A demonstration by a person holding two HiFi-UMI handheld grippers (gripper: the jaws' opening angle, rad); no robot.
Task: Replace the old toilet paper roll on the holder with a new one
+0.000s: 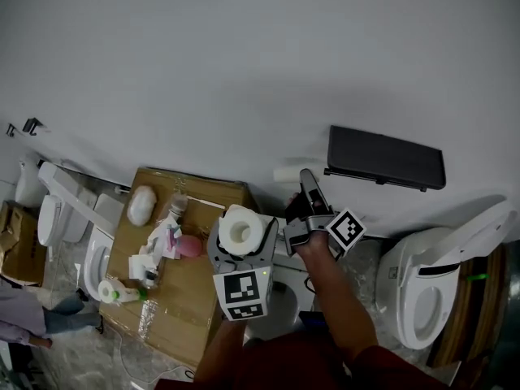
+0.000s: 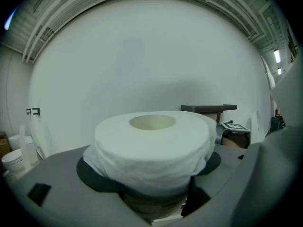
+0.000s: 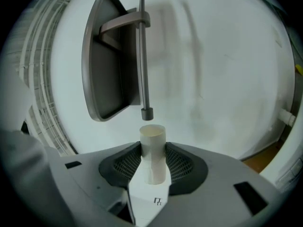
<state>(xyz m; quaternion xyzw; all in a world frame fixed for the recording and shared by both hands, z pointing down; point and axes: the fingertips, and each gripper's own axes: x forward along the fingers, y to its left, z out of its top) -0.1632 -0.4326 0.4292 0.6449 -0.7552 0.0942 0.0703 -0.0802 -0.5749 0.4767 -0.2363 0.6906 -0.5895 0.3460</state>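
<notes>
One full roll (image 1: 241, 228) sits clamped inside the left gripper (image 1: 242, 236).

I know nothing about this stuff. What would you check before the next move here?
1. The old tube is off the rod: ok, it is clear of the rod's end.
2. The rod is bare: ok.
3. The right hand-held gripper grips the old tube: ok.
4. The left hand-held gripper grips the new roll: ok, its jaws press the sides.
5. The rod's end is free for the new roll: not ok, the old tube sits just off it.
6. There is a place to drop the old tube: cannot tell.
</notes>
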